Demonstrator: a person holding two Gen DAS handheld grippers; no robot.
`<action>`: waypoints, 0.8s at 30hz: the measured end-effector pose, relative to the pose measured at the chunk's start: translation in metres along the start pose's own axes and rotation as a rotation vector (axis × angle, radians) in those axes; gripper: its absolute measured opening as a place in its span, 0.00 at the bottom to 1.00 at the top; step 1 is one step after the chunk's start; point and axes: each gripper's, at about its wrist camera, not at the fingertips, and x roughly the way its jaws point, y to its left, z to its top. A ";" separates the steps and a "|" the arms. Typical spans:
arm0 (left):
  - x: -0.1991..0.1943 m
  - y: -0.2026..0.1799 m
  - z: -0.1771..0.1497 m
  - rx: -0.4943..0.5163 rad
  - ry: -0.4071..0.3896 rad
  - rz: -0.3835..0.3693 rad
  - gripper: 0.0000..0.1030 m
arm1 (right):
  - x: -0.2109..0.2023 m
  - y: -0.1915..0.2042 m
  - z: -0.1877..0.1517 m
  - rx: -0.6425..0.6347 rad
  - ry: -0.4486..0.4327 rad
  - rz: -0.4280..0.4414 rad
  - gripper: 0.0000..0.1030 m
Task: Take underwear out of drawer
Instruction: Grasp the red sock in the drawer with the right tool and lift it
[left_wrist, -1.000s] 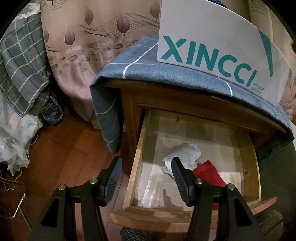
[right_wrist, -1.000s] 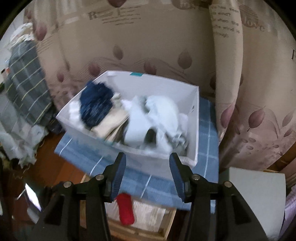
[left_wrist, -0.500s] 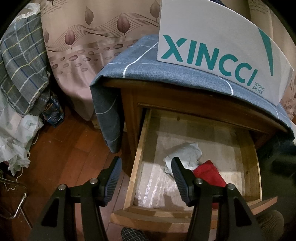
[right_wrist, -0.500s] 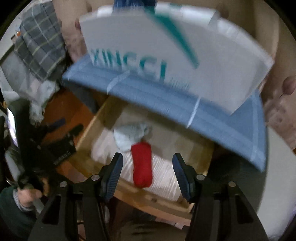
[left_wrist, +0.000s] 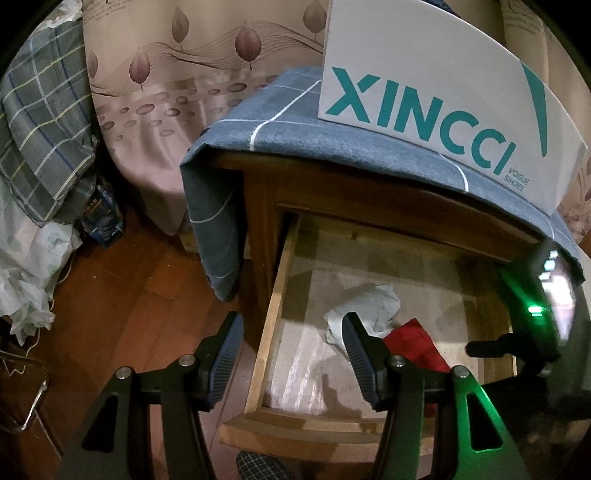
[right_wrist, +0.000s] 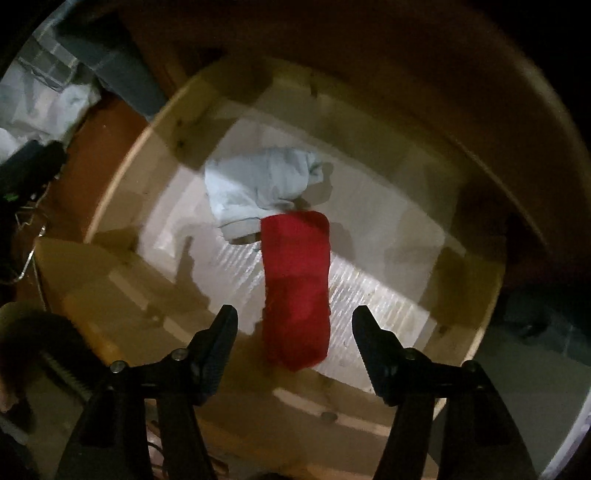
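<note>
**Right gripper spread above the red underwear in the open drawer**

The right gripper (right_wrist: 294, 325) points down into the drawer (right_wrist: 122, 221), its jaws having just been opening; they stand spread with the near end of the red underwear (right_wrist: 295, 288) between them, the pads clear of the cloth; the left gripper (left_wrist: 291, 350) hangs spread and empty over the drawer's left front corner, touching nothing.

The red underwear lies rolled lengthwise on the drawer's pale liner, its far end touching a crumpled white garment (right_wrist: 258, 184); only the right wrist view shows the whole roll; the left wrist view shows just part of it (left_wrist: 413, 343) behind its own finger, plus the right gripper's body with a green light at the right edge.

That view alone shows the wooden nightstand (left_wrist: 258, 229), draped with a blue checked cloth (left_wrist: 295, 125) carrying a white shoe box (left_wrist: 443, 85); a leaf-print curtain (left_wrist: 166, 92) hangs behind; the floor (left_wrist: 129, 295) is reddish wood.
</note>
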 end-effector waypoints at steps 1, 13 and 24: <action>0.001 0.000 0.000 0.000 0.000 -0.001 0.55 | 0.005 0.000 0.002 0.002 0.013 0.002 0.62; 0.003 0.000 -0.001 -0.004 0.007 -0.009 0.55 | 0.055 -0.002 0.022 -0.013 0.198 -0.013 0.65; 0.004 -0.002 -0.002 -0.001 0.010 -0.008 0.55 | 0.067 -0.014 0.021 0.015 0.237 -0.005 0.59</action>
